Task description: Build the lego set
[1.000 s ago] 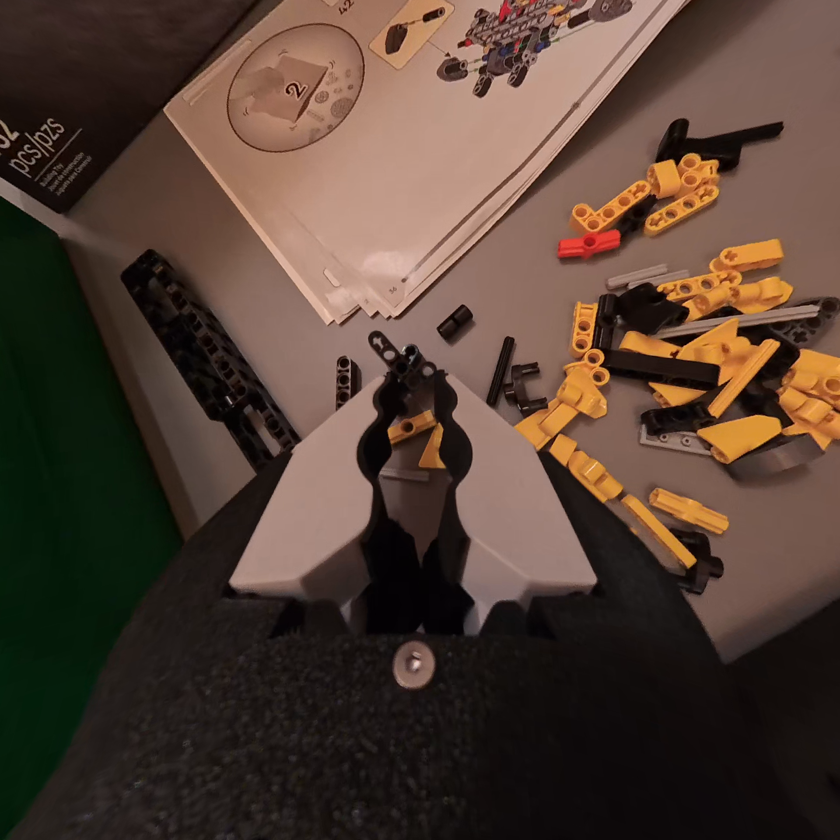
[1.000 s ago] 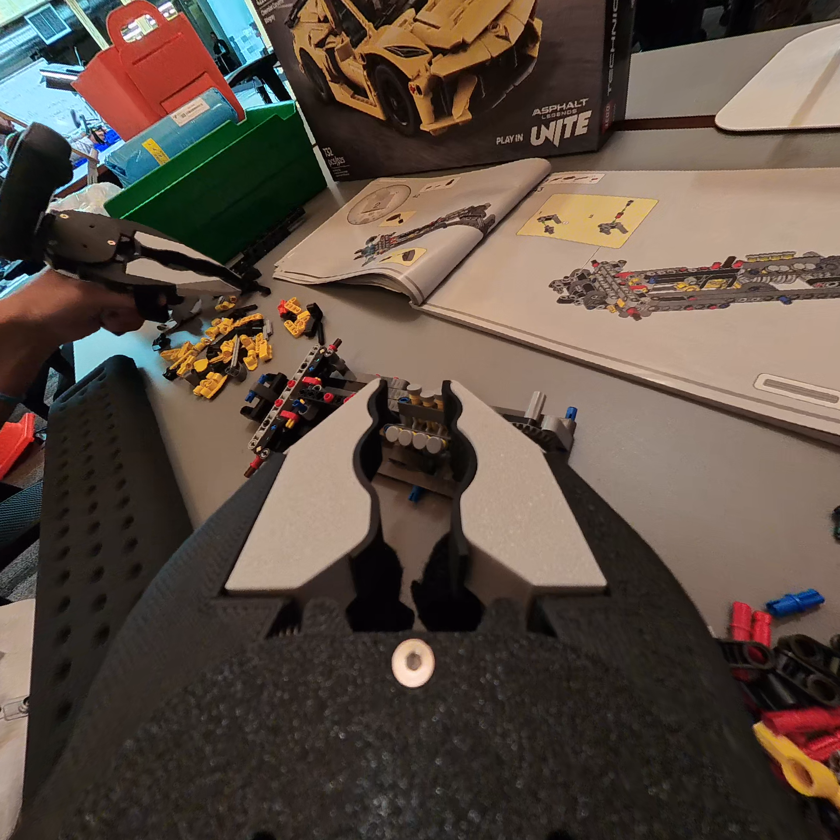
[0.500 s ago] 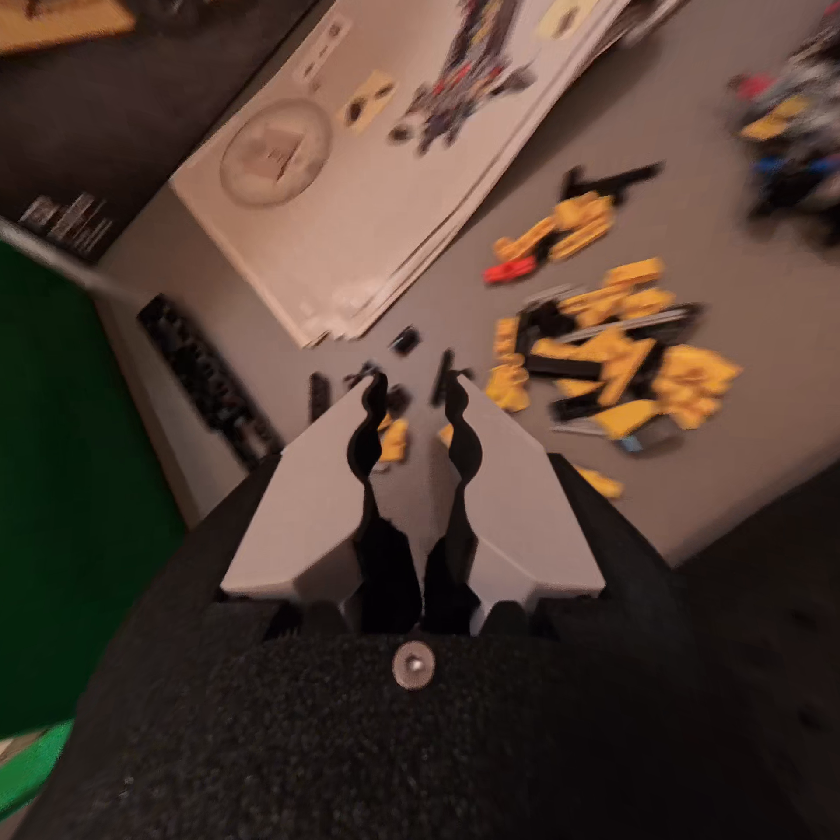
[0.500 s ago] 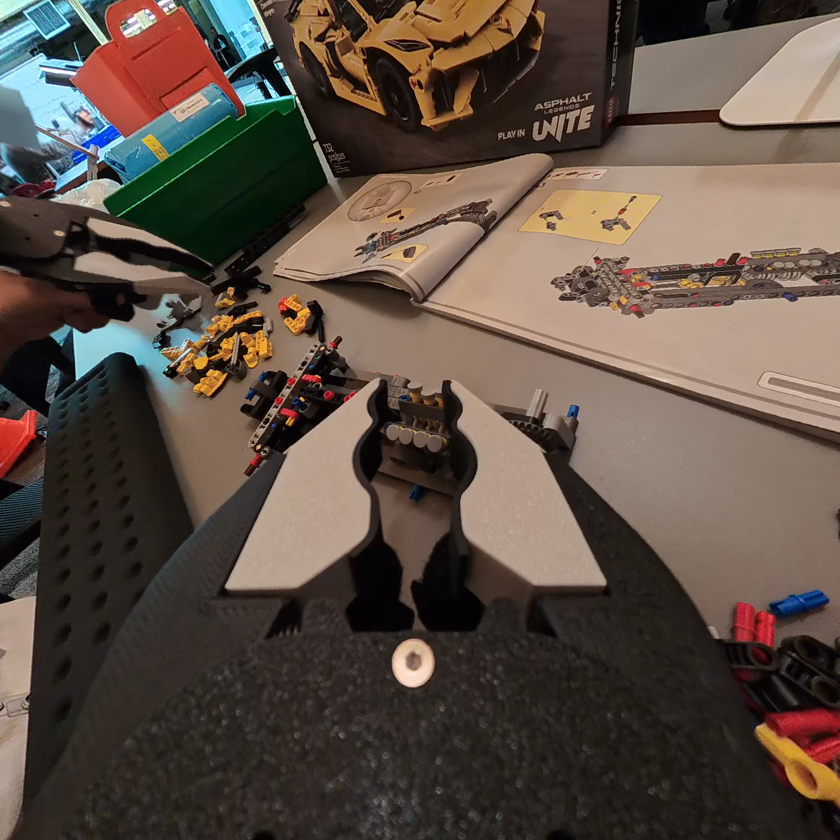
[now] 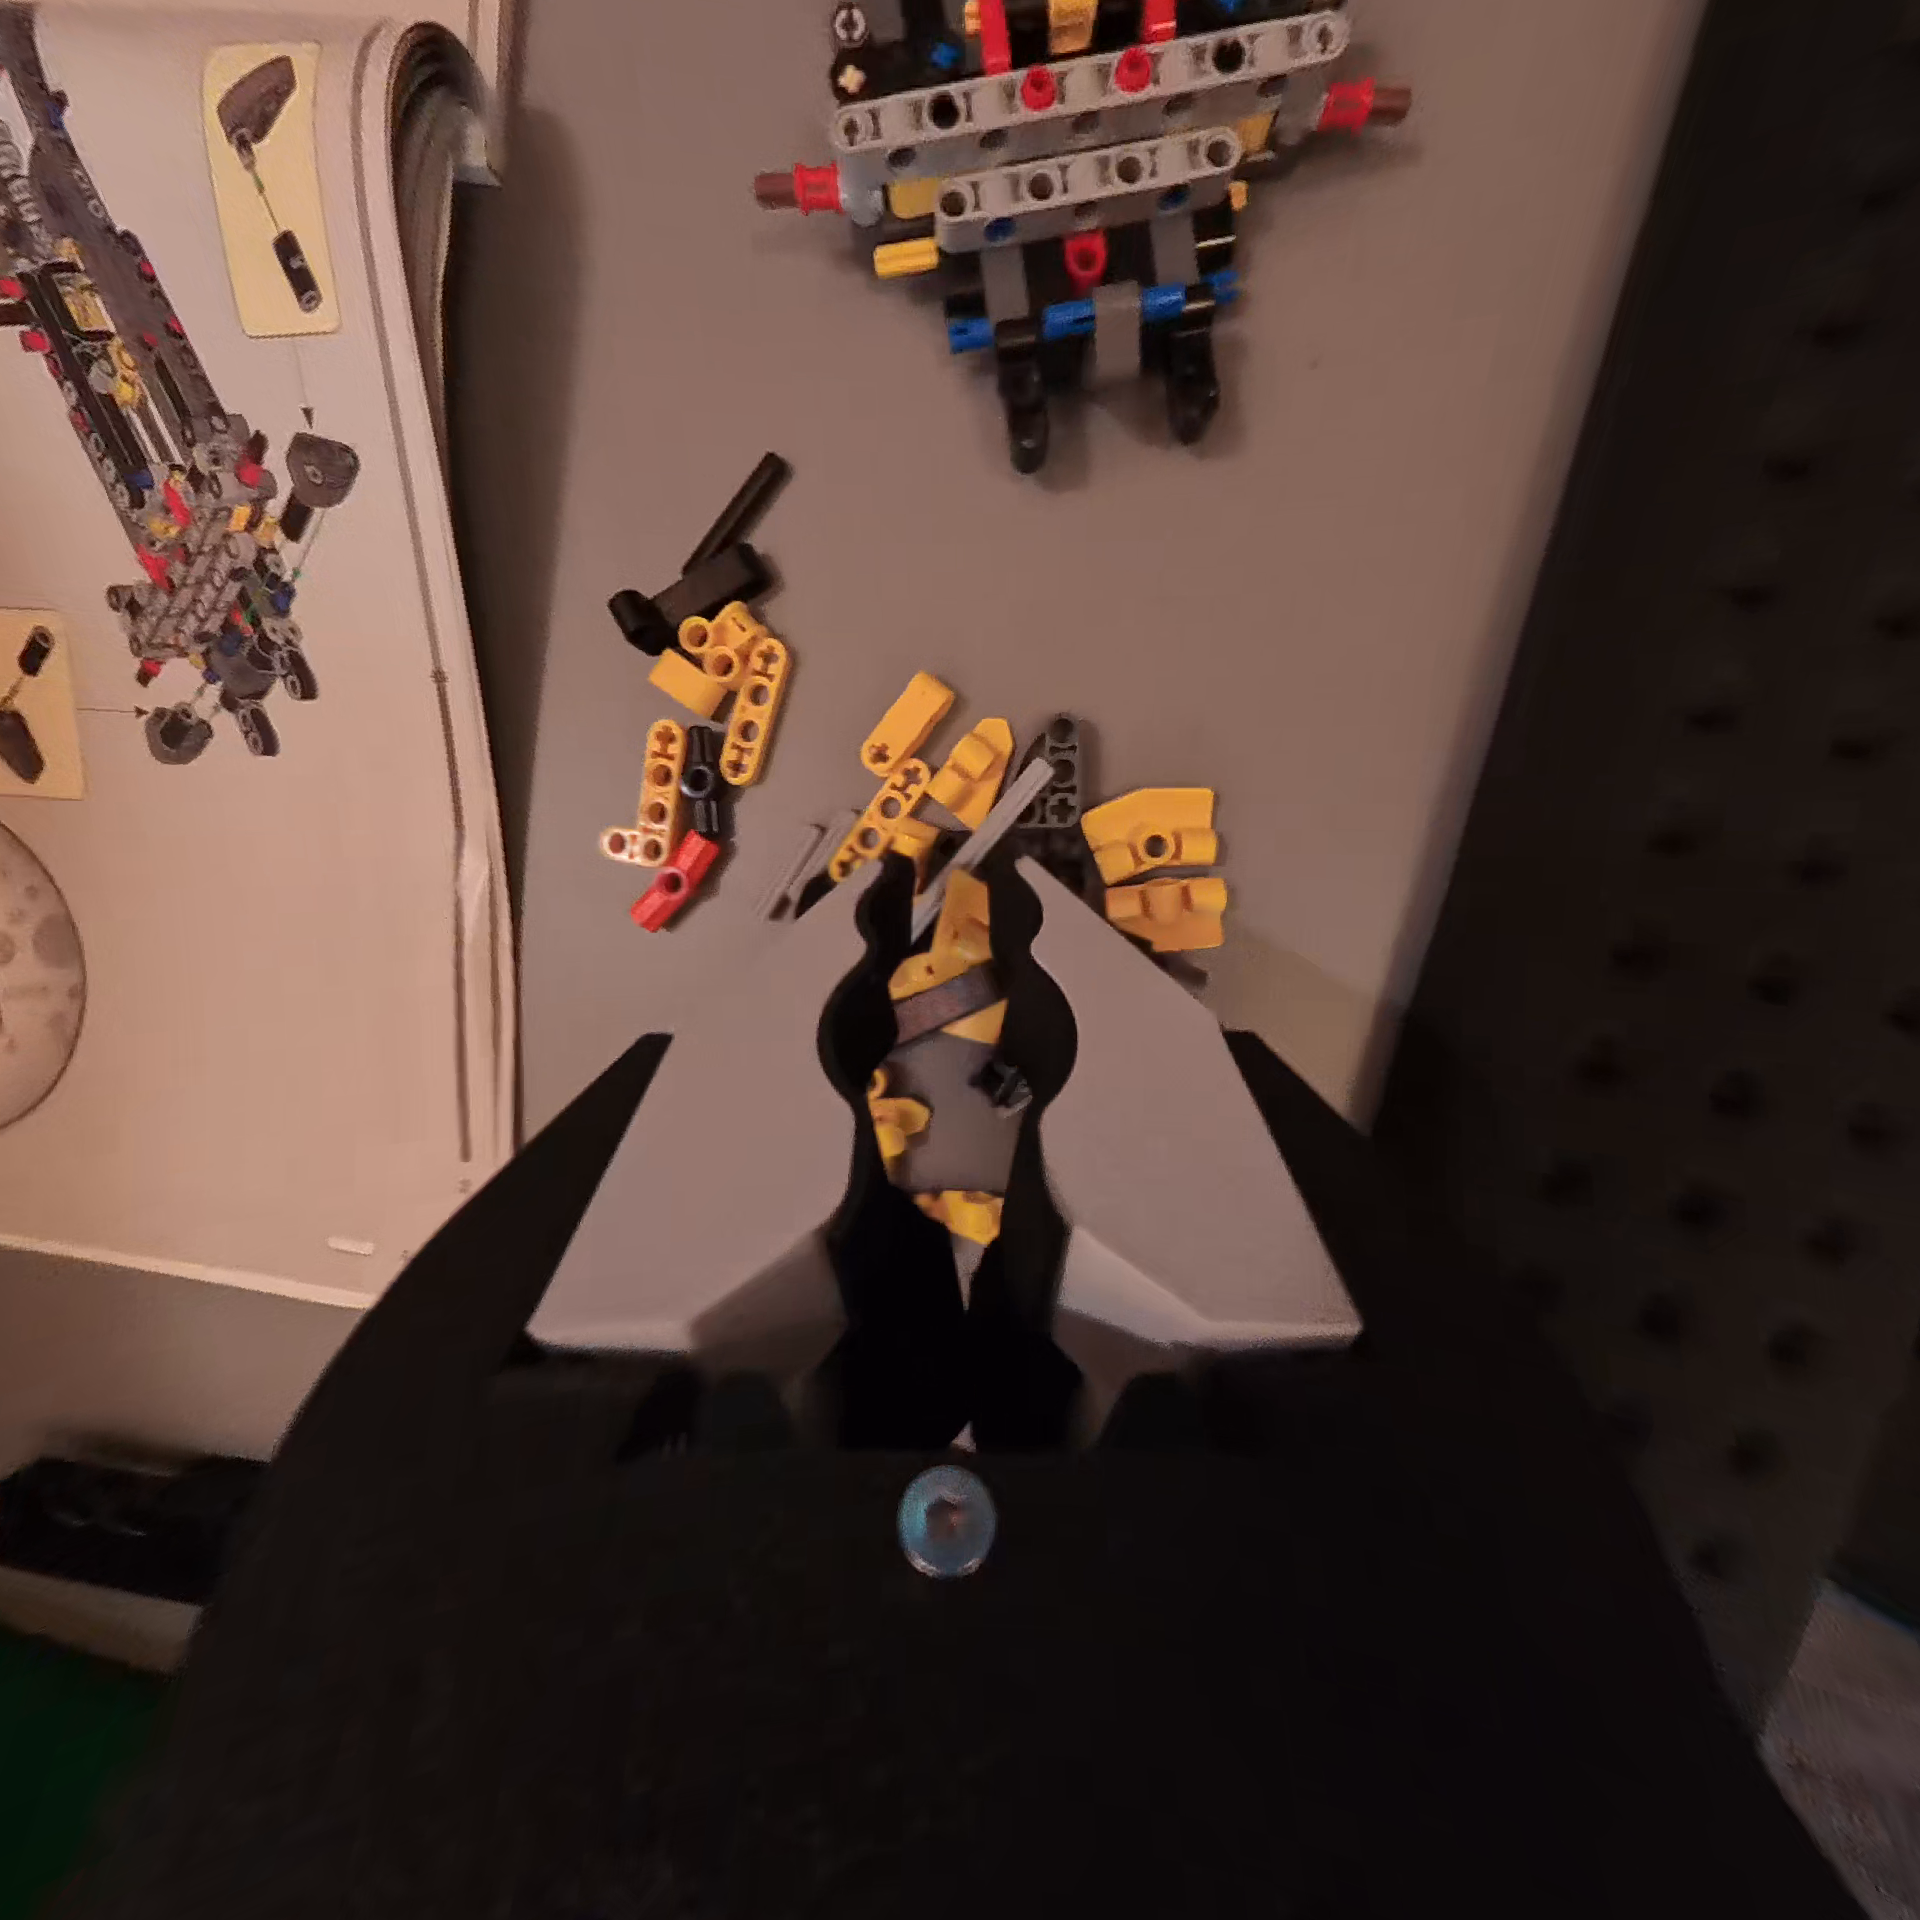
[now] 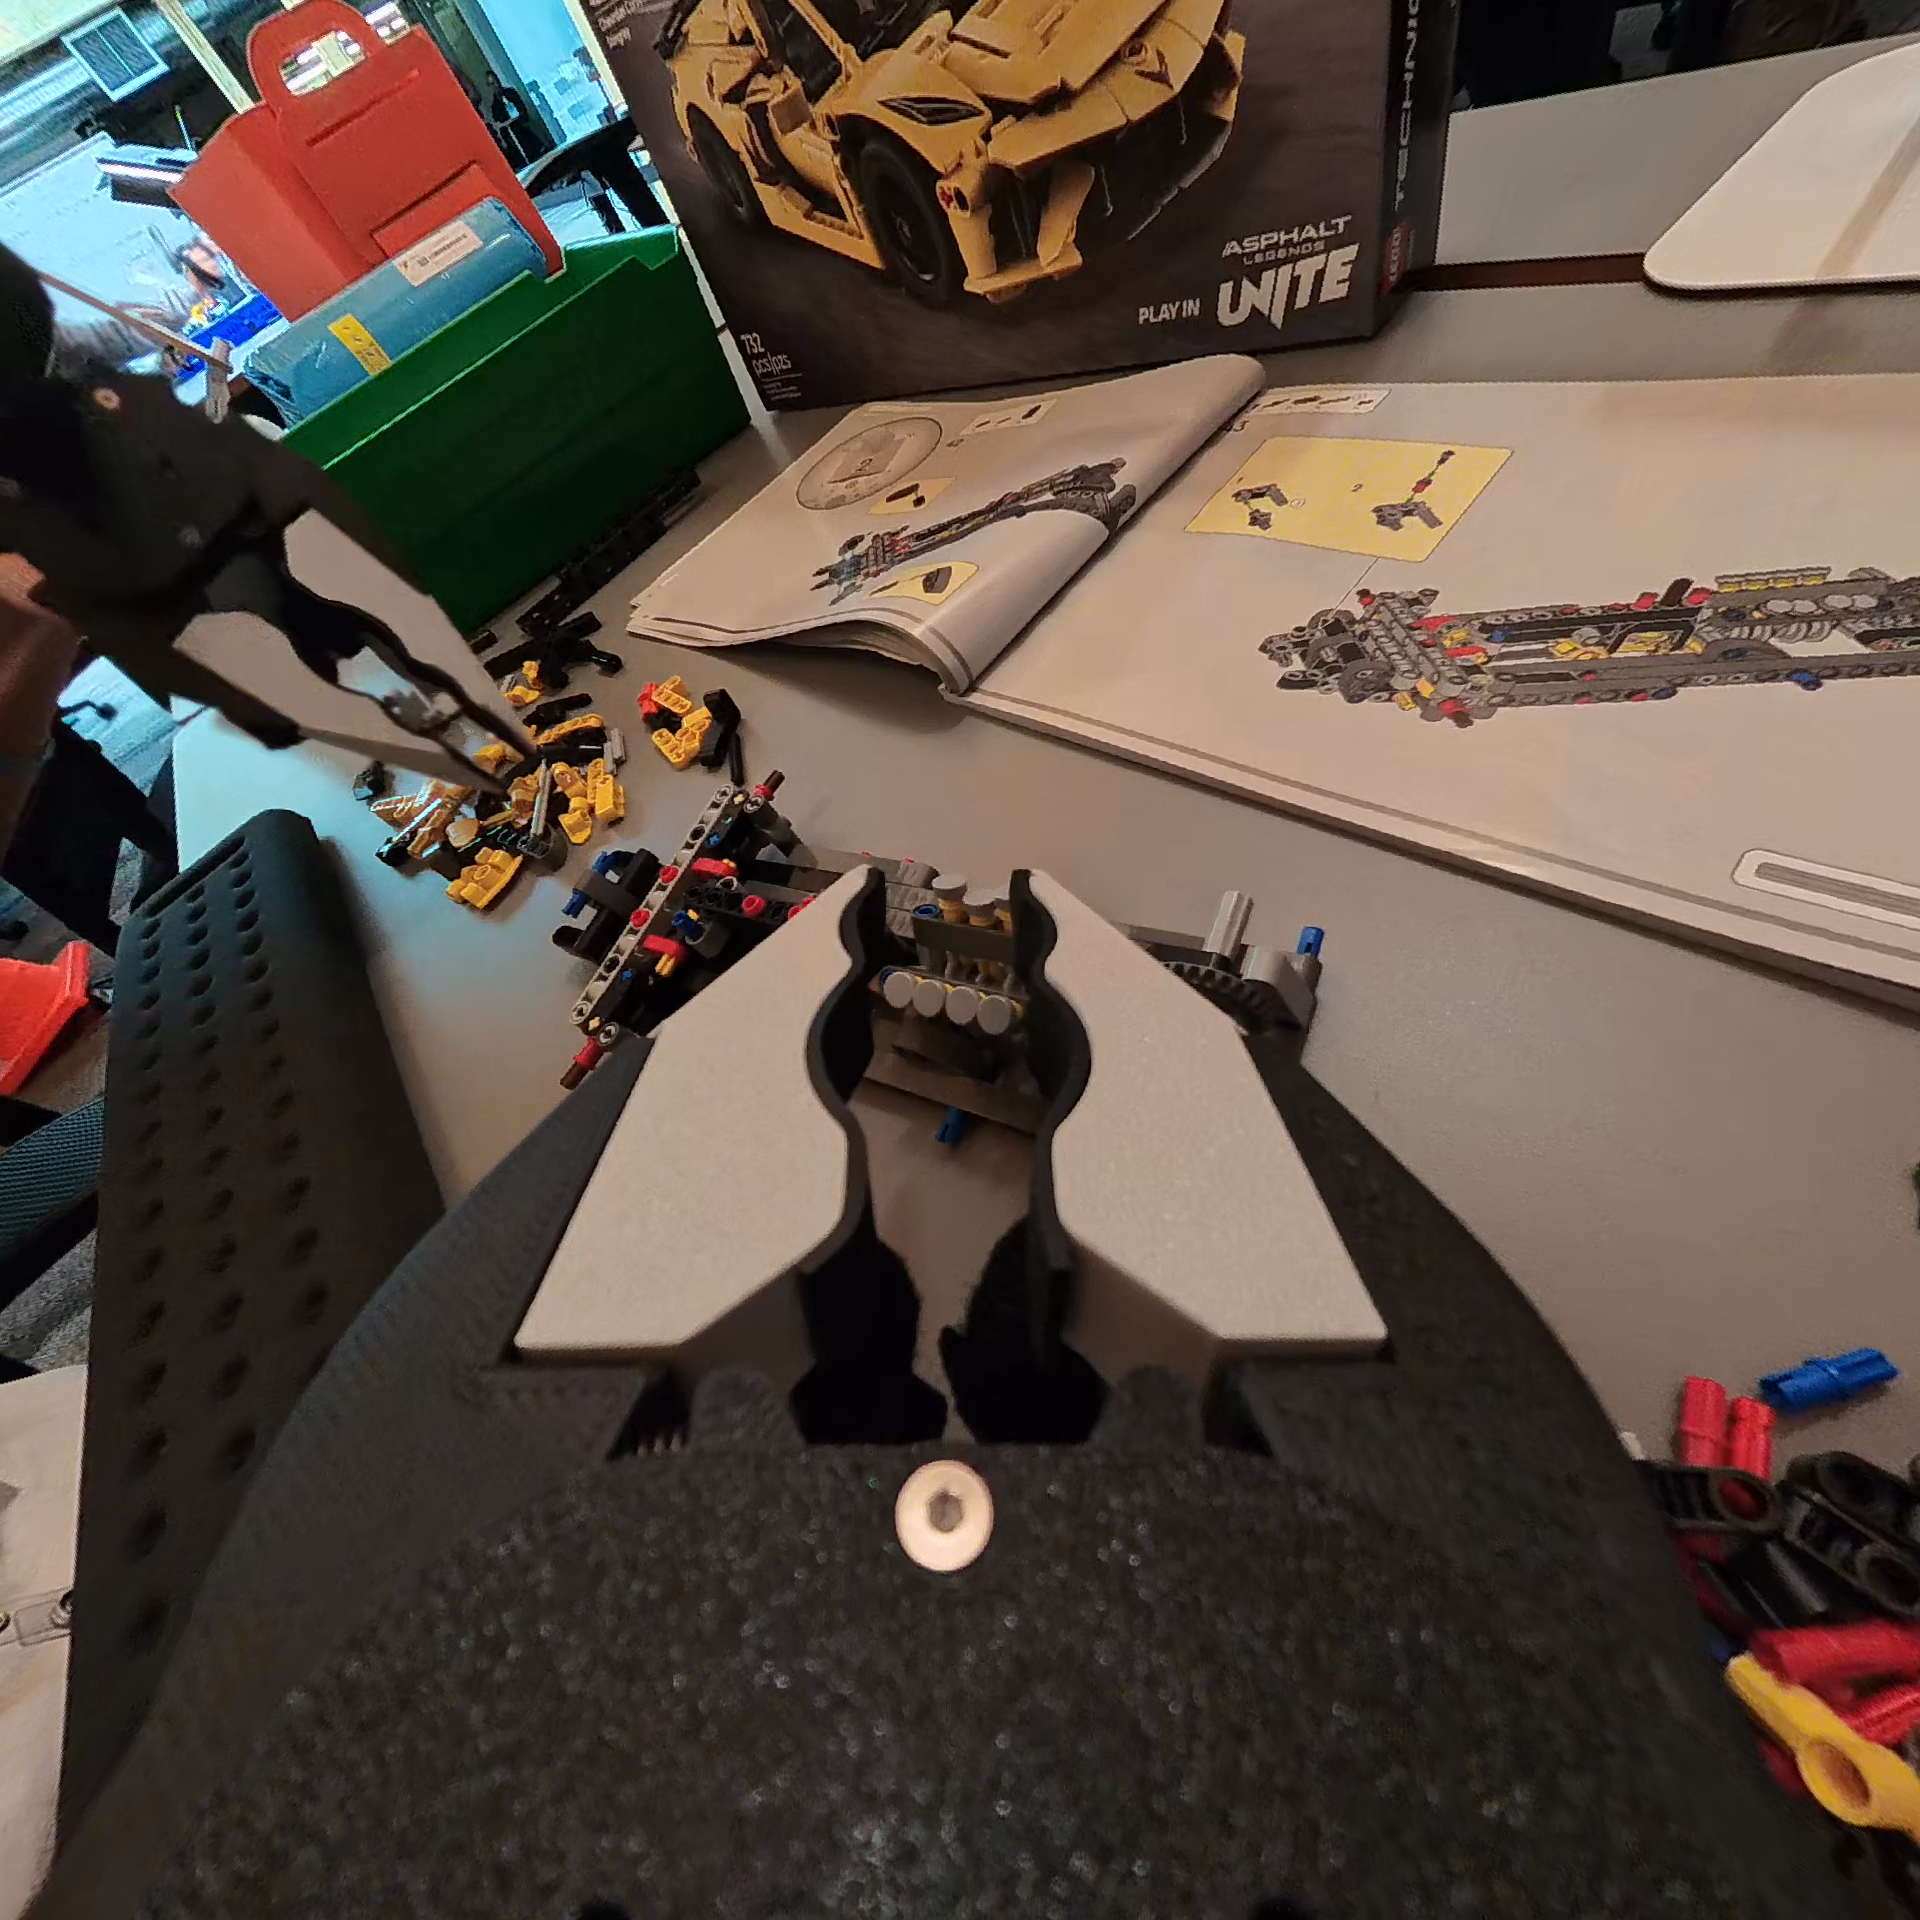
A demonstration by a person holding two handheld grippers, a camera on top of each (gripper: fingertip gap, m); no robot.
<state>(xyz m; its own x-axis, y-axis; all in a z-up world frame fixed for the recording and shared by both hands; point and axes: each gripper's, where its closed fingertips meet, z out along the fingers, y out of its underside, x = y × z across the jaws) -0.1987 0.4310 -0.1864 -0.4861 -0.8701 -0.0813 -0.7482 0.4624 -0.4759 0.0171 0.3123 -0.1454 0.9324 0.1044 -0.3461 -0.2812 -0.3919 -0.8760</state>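
A grey desk (image 6: 1507,1143) carries a half-built lego model, loose lego pieces and an open instruction booklet (image 6: 1039,540).

The left gripper (image 5: 951,883) points down over a heap of yellow and black pieces (image 5: 1039,821). Its fingertips stand close together around a thin grey rod (image 5: 987,831) that lies slanted across the heap. The rod runs between the tips, but I cannot tell whether they are pressing on it or only framing it. In the right wrist view the same gripper (image 6: 514,774) reaches in from the left edge, its tips low in the heap, with the rod (image 6: 540,810) standing steeply just beside them.

A smaller cluster of yellow beams (image 5: 717,727) with one red connector (image 5: 670,899) lies just left of the heap, apart from the gripper.

The half-built model (image 5: 1091,197), made of grey beams with red, blue and black pins, lies beyond the heap at the top of the left wrist view, well clear of the left gripper.

The right gripper (image 6: 945,894) is spread apart, holding nothing. It hovers directly in front of the model (image 6: 935,997), whose row of round grey cylinders shows between the two fingers. I cannot tell whether the fingers touch the model.

Behind the booklet stands the set's box (image 6: 1039,177) picturing a yellow car, with a green bin (image 6: 540,416) to its left. Red, blue and black pins (image 6: 1787,1507) lie at the right edge.
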